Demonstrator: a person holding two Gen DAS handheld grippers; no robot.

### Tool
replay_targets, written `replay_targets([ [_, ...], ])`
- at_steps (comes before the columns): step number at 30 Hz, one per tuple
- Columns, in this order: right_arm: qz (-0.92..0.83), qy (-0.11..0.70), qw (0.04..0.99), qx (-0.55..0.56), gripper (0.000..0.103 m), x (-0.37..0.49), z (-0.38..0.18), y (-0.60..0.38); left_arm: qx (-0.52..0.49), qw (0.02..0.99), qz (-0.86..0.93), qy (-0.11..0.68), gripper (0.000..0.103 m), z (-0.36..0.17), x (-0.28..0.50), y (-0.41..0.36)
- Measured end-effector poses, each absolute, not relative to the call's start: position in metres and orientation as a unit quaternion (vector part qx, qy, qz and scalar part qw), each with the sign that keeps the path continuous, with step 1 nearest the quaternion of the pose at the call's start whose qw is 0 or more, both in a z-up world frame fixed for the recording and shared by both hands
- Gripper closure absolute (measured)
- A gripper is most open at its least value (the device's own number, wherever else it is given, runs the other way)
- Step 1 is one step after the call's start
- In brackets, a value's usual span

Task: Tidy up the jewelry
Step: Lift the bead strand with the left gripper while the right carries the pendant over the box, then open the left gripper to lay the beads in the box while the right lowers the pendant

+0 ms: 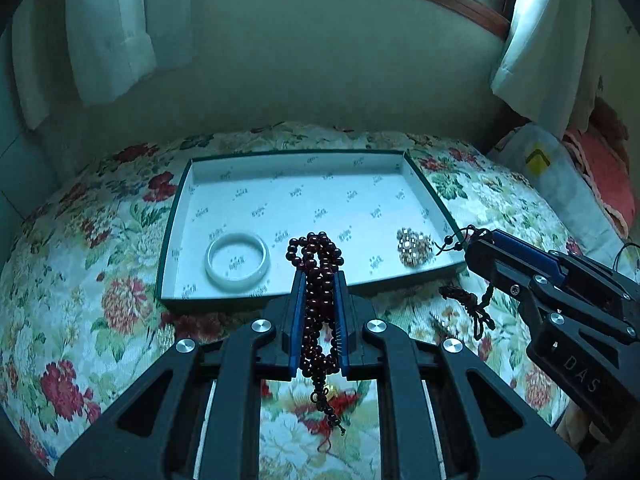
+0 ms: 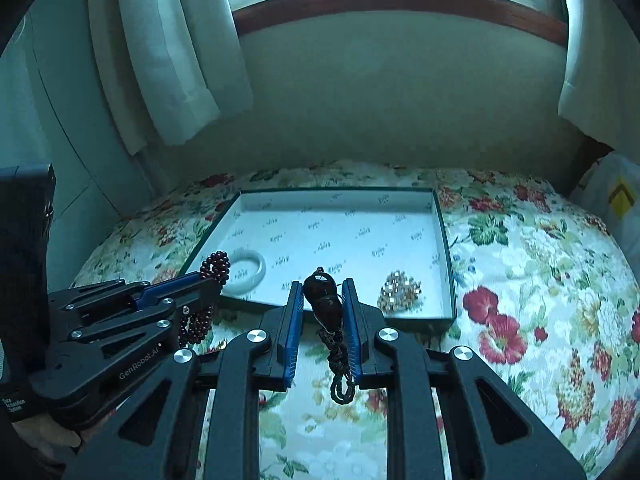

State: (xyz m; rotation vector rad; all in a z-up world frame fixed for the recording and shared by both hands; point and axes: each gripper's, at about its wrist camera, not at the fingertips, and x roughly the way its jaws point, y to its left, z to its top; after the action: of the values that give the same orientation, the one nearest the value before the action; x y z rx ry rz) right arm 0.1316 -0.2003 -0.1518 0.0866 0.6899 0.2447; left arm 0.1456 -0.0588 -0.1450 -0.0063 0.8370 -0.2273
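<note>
A shallow white-lined tray (image 1: pixel 280 168) (image 2: pixel 440 240) with a dark green rim lies on the flowered bedspread. In it are a pale jade bangle (image 1: pixel 237 261) (image 2: pixel 252 270) at front left and a sparkly gold-and-crystal piece (image 1: pixel 414 247) (image 2: pixel 400 291) at front right. My left gripper (image 1: pixel 319 276) (image 2: pixel 212 276) is shut on a dark red bead string (image 1: pixel 318 280) (image 2: pixel 216 268), held above the tray's front rim. My right gripper (image 2: pixel 322 286) (image 1: pixel 470 240) is shut on a dark brown pendant (image 2: pixel 324 300) on a knotted cord (image 1: pixel 472 308), at the tray's front right corner.
The flowered bedspread (image 1: pixel 100 300) (image 2: pixel 540 320) surrounds the tray. A wall and white curtains (image 1: pixel 108 32) stand behind. A plastic bag with a yellow mark (image 1: pixel 556 176) and a red cushion (image 1: pixel 608 176) lie at the far right.
</note>
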Motion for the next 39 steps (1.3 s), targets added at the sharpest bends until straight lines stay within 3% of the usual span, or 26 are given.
replay_targets([
  [6, 0.119, 0.329, 0.935, 0.053, 0.083, 0.178, -0.157, -0.200, -0.006, 0.910, -0.109, 0.401, 0.090, -0.156, 0.196, -0.066],
  [17, 0.114, 0.401, 0.907, 0.053, 0.083, 0.230, -0.234, -0.197, 0.009, 0.879, -0.101, 0.465, 0.090, -0.235, 0.245, -0.071],
  [23, 0.112, 0.417, 0.900, 0.055, 0.083, 0.237, -0.250, -0.198, 0.015, 0.881, -0.093, 0.463, 0.079, -0.242, 0.248, -0.069],
  [30, 0.111, 0.425, 0.895, 0.073, 0.082, 0.239, -0.256, -0.204, 0.014, 0.882, -0.089, 0.463, 0.054, -0.242, 0.247, -0.066],
  [36, 0.109, 0.409, 0.903, 0.077, 0.081, 0.231, -0.240, -0.210, 0.008, 0.884, -0.092, 0.457, 0.043, -0.230, 0.241, -0.065],
  [39, 0.108, 0.402, 0.906, 0.077, 0.081, 0.221, -0.229, -0.215, 0.010, 0.888, -0.096, 0.449, 0.042, -0.217, 0.232, -0.064],
])
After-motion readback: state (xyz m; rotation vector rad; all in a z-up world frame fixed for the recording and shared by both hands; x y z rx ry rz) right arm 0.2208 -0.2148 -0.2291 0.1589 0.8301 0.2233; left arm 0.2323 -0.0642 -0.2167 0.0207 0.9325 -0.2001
